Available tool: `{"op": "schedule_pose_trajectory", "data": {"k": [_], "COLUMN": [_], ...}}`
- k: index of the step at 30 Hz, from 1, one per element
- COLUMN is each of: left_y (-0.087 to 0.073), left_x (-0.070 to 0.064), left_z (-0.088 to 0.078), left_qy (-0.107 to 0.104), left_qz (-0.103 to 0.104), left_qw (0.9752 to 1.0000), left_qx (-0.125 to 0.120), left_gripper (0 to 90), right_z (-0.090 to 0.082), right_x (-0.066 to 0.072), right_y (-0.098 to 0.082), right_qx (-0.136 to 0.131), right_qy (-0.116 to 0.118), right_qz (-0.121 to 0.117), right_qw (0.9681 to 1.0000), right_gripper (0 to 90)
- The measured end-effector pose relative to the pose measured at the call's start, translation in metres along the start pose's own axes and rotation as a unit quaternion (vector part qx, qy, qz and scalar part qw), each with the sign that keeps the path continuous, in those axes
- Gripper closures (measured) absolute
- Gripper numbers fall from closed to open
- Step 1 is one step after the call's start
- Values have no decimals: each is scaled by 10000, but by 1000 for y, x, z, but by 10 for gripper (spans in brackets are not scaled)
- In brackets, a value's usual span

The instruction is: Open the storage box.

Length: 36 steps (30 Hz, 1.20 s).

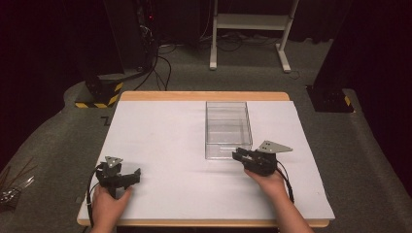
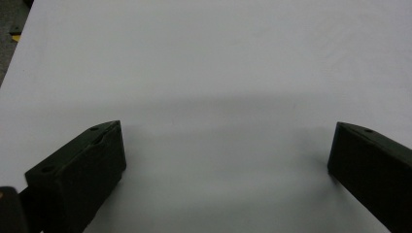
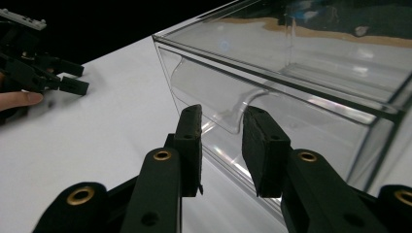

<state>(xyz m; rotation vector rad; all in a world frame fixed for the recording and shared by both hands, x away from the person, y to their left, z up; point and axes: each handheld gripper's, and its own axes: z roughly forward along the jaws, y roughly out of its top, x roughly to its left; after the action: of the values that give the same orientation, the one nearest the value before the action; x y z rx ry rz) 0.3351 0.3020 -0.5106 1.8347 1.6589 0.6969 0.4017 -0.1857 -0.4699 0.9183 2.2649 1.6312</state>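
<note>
Slippage is the likely risk: in the high view, the clear rectangular plastic box (image 1: 227,130) is seen mid-desk (image 1: 160,145), its smooth near wall met by the right hand-held gripper (image 1: 236,155). In the left gripper view, the left hand-held gripper (image 2: 226,155) is held wide open over matte white. In the right gripper view, narrowly parted jaws are aimed at a moulded handle (image 3: 233,109), nothing yet clamped.

Thin dark rods and shiny clutter (image 1: 12,184) at nine o'clock, cut by the frame's edge, too dim to identify.
</note>
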Motion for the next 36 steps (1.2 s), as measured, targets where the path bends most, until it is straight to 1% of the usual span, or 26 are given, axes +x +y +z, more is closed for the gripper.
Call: {"op": "schedule_pose_trajectory", "data": {"k": [2,3,4,8,9,14,21,36], "left_y": [0,0,0,0,0,0,0,0], "left_x": [0,0,0,0,0,0,0,0], "left_z": [0,0,0,0,0,0,0,0], "left_qy": [0,1,1,2,2,2,3,1], "left_qz": [-2,0,0,0,-1,1,2,-1], "left_qw": [10000,10000,10000,10000,10000,10000,10000,10000], "left_qx": [-3,-2,-3,-4,-4,-4,-4,-2], "left_gripper": [4,4,4,4,4,4,4,4], "right_z": [3,4,5,3,3,2,-1,-12], "right_x": [-1,-2,-2,-7,-8,-8,-4,7], "right_y": [0,0,0,-2,-2,-2,-3,-10], "right_qx": [-7,-12,-23,-82,-88,-78,-54,-40], "right_qy": [67,102,113,302,319,328,318,401], "right_qz": [2,14,27,106,120,80,35,-24], "right_qw": [10000,9999,9999,9995,9994,9994,9995,9992], "right_gripper": [713,746,754,785,788,792,796,809]}}
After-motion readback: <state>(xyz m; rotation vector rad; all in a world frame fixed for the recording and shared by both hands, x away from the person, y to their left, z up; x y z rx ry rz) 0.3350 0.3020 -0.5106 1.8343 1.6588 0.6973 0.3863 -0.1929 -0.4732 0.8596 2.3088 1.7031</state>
